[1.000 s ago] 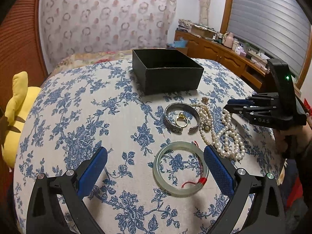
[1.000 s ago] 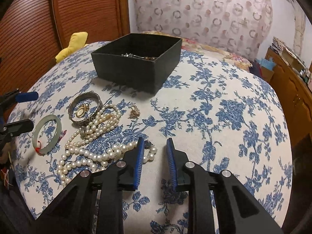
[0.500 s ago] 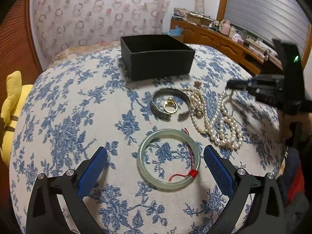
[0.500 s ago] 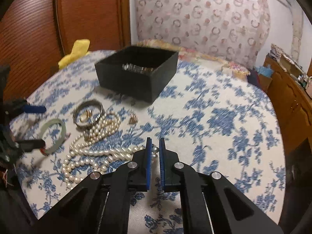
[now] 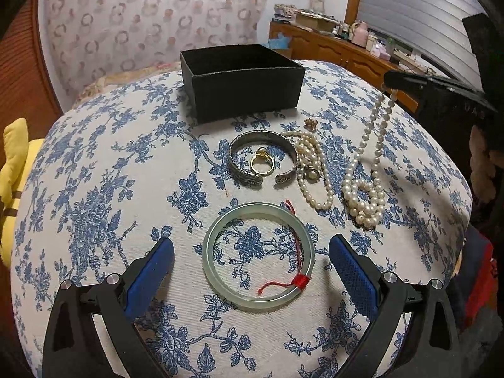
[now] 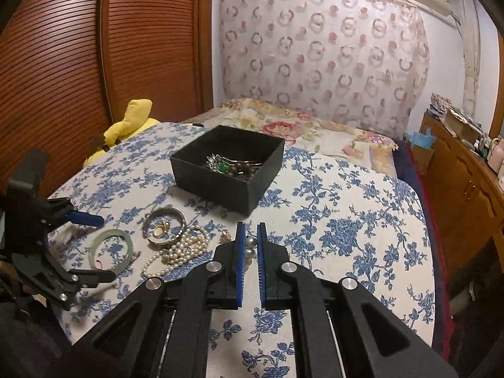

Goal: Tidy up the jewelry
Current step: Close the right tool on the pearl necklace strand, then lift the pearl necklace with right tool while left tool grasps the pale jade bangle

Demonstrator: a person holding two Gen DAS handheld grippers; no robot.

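A black jewelry box (image 5: 241, 78) stands at the back of the blue-flowered cloth; in the right wrist view (image 6: 226, 167) it holds several pieces. My left gripper (image 5: 252, 264) is open, low over a pale green bangle (image 5: 258, 252) with red thread. My right gripper (image 6: 251, 245) is shut on a large pearl necklace (image 5: 375, 145) and lifts one end, the rest hanging to a heap on the cloth. A silver cuff (image 5: 261, 157) with a gold ring (image 5: 261, 163) inside lies beside a smaller pearl strand (image 5: 312, 170).
A small gold earring (image 5: 310, 123) lies near the box. A yellow plush toy (image 6: 132, 123) sits off the left edge. A wooden dresser (image 6: 466, 189) with clutter stands to the right, a wooden wardrobe (image 6: 78, 63) to the left.
My right gripper closed on the big pearl necklace and rose, drawing one end up off the cloth. My left gripper shifted so the green bangle sits between its open fingers.
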